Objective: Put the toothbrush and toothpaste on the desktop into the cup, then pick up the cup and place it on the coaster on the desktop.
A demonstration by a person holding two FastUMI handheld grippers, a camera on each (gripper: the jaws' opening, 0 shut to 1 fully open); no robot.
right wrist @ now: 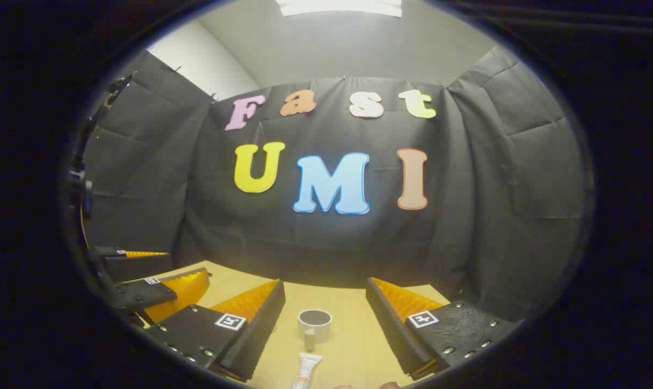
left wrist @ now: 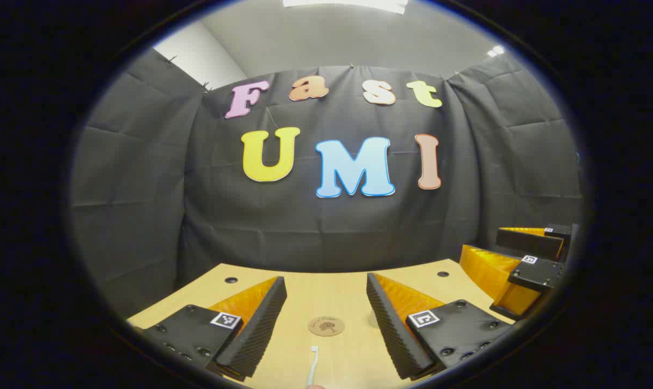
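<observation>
Cup stood empty on the desk, coaster bare, toothpaste and toothbrush lay flat; nothing done yet. Left gripper and right gripper both hovered wide open, holding nothing.

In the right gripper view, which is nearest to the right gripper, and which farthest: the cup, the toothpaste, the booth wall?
1. Toothpaste: lying on the desk between the right gripper's open fingers, at the bottom.
2. Cup: upright, just beyond the tube's cap.
3. Booth wall: behind the desk's far edge.
</observation>
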